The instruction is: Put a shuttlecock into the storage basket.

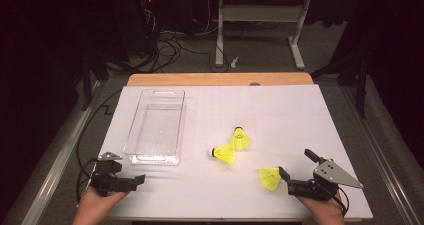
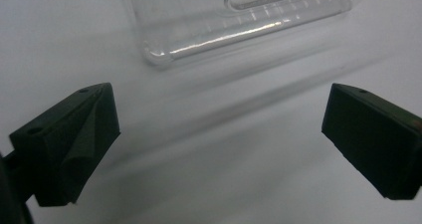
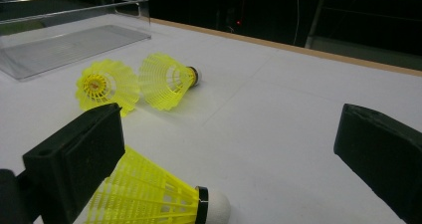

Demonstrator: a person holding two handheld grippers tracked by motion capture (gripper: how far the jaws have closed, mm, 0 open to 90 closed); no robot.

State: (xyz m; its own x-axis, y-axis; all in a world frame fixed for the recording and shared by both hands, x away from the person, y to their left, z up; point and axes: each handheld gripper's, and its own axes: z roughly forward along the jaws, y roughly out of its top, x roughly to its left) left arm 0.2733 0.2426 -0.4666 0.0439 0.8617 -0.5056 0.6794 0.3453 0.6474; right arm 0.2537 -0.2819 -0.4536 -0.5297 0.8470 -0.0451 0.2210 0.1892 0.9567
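Three yellow shuttlecocks lie on the white table top [image 1: 280,110]. Two rest close together mid-table, one [image 1: 241,138] [image 3: 166,79] behind the other [image 1: 225,154] [image 3: 107,84]. The third shuttlecock [image 1: 270,178] [image 3: 154,196] lies on its side at the front right. My right gripper [image 1: 297,164] [image 3: 229,134] is open around it, with its skirt against the left jaw and the white cork pointing into the gap. A clear plastic tray [image 1: 131,135] [image 3: 64,30] [image 2: 239,20] stands empty at the left. Just in front of the tray's near corner, my left gripper [image 1: 127,171] [image 2: 219,119] is open over bare table.
The table's wooden far edge [image 1: 220,79] borders a dark floor with cables and a white desk frame [image 1: 260,15]. Both hands rest at the table's front edge. Open table surface lies between the tray and the shuttlecocks and to the far right.
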